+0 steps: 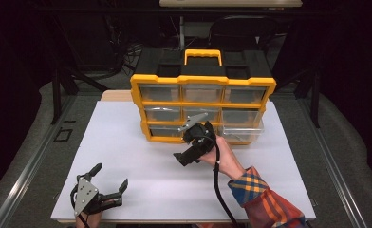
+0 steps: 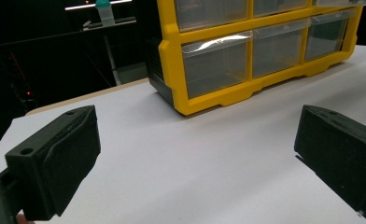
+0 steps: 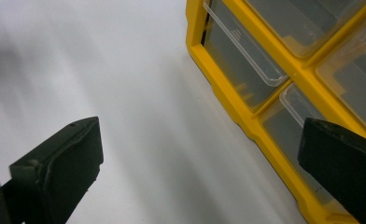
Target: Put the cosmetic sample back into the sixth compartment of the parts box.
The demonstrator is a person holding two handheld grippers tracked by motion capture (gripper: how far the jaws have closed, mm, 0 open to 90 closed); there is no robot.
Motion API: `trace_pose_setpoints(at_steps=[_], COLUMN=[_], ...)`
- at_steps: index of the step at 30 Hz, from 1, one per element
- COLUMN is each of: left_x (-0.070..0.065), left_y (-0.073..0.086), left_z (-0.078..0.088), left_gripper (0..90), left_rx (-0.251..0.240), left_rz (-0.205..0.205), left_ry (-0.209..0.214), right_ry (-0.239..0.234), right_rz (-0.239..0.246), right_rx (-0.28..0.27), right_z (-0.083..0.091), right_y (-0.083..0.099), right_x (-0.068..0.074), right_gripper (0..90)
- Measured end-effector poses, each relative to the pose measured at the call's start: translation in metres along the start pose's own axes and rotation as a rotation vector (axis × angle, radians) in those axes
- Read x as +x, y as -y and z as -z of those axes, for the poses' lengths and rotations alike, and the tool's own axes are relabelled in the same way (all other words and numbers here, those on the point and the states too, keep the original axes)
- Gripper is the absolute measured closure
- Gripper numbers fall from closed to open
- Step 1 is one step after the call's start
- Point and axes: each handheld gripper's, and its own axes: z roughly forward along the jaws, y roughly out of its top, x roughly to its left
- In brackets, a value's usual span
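Yellow-framed plastic organiser (image 1: 202, 102) with clear drawers, standing upright at the far middle of the white bench (image 1: 127, 156), its drawer faces pointing toward the near edge and its long axis running left to right. I am holding the right tongs (image 1: 190, 142) just in front of its bottom row, jaws spread wide and gripping nothing; in the right gripper view the frame (image 3: 228, 93) is sitting between the jaws' line of sight and slightly to one side. The bottom right drawer (image 1: 241, 133) is standing a little proud of the frame, so I am judging it the piece in hand. I am expecting it to behave as thin, stiff, light and smooth plastic, liable to slip or crack under a hard pinch; the best hold is the moulded lip along its front top edge, pulling or pushing straight along its slide toward near or far. The cabinet itself looks light enough to skid on the bench if I am pushing off-axis. I am resting the left tongs (image 1: 109, 183) at the near left corner, jaws also wide and empty, well apart from the organiser (image 2: 246, 51).
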Motion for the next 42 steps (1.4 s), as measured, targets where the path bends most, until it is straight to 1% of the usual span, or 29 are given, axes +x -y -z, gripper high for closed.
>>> trace_pose_setpoints(at_steps=[2, 7, 10, 14, 19, 23, 27, 29, 36, 42], left_x=[0.000, 0.000, 0.000, 0.000, 0.000, 0.000, 0.000, 0.000, 0.000, 0.000], left_y=[0.000, 0.000, 0.000, 0.000, 0.000, 0.000, 0.000, 0.000, 0.000, 0.000], left_z=[0.000, 0.000, 0.000, 0.000, 0.000, 0.000, -0.001, -0.001, -0.001, -0.001], left_gripper=[0.2, 0.2, 0.2, 0.2, 0.2, 0.2, 0.2, 0.2, 0.2, 0.2], left_rx=[-0.001, 0.000, 0.000, 0.002, 0.002, 0.000, 0.003, 0.003, 0.004, 0.005], left_rz=[0.001, 0.000, 0.002, -0.004, 0.000, 0.001, -0.002, 0.000, -0.001, -0.001], left_ry=[-0.001, 0.000, -0.001, 0.000, -0.001, -0.001, 0.000, 0.000, 0.001, 0.002], right_ry=[-0.008, 0.001, 0.009, 0.004, -0.002, -0.003, -0.001, 0.002, 0.023, 0.049], right_rz=[-0.006, -0.015, -0.014, -0.010, -0.015, -0.023, -0.034, -0.031, -0.030, -0.041], right_rx=[-0.009, -0.039, -0.062, -0.092, -0.125, -0.133, -0.153, -0.160, -0.195, -0.229], right_z=[-0.001, -0.003, -0.004, -0.006, -0.006, -0.006, -0.002, -0.001, 0.004, 0.011], right_y=[0.005, 0.020, 0.029, 0.042, 0.061, 0.076, 0.090, 0.096, 0.116, 0.129], right_x=[0.002, 0.006, 0.008, 0.009, 0.009, 0.008, 0.007, 0.007, 0.006, 0.005], right_gripper=[0.0, 0.0, 0.0, 0.0, 0.0, 0.0, 0.0, 0.0, 0.0, 0.0])
